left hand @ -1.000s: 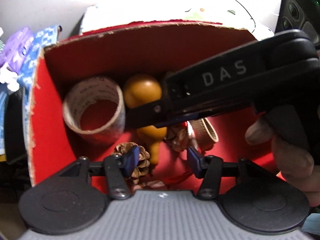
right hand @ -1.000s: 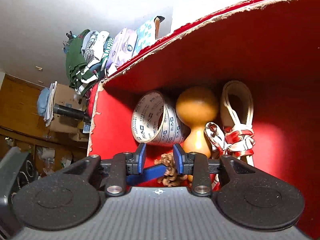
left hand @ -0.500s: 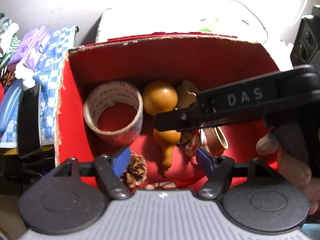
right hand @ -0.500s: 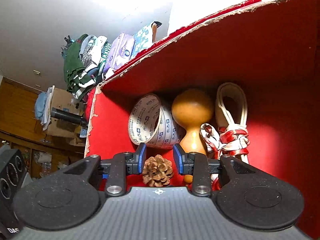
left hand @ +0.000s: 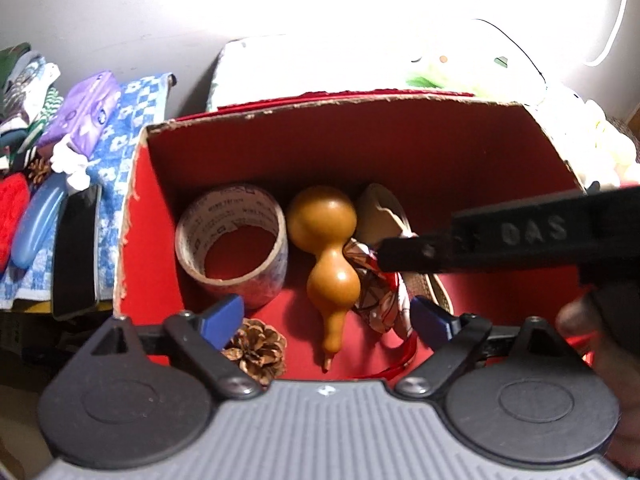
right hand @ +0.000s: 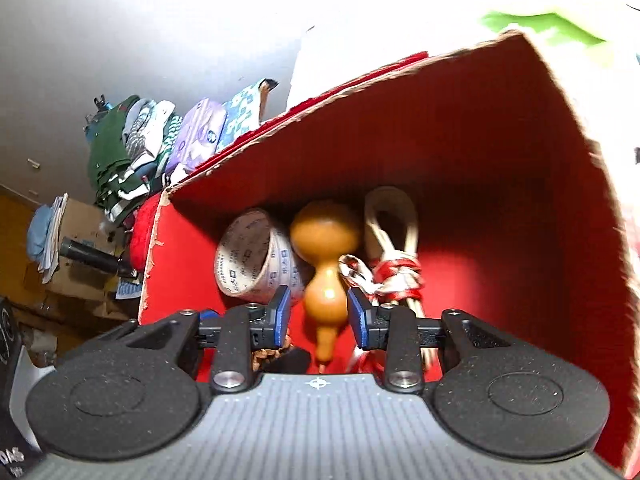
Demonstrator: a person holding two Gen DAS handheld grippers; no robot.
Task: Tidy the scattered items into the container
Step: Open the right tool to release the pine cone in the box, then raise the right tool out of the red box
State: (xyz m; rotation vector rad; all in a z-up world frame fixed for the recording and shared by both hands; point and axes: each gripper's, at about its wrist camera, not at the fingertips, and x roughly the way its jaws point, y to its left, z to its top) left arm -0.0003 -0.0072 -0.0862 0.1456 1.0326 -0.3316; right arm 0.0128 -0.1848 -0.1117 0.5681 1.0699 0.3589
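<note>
Left gripper (left hand: 326, 312), jaws just spread, hangs empty over the red box (left hand: 400, 148), its near wall hidden; right gripper (right hand: 319, 315) part-open, empty.

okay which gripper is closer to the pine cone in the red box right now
Left. The left gripper hovers over the pine cone, jaws just opened, one fingertip beside it. The right gripper sits higher, in front of the gourd.

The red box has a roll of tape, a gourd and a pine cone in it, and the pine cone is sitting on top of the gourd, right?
Not quite. The left wrist view shows the pine cone lying on the floor of the red box, beside the narrow end of the gourd, not on top of it. The roll of tape is in there too, as you said.
</note>
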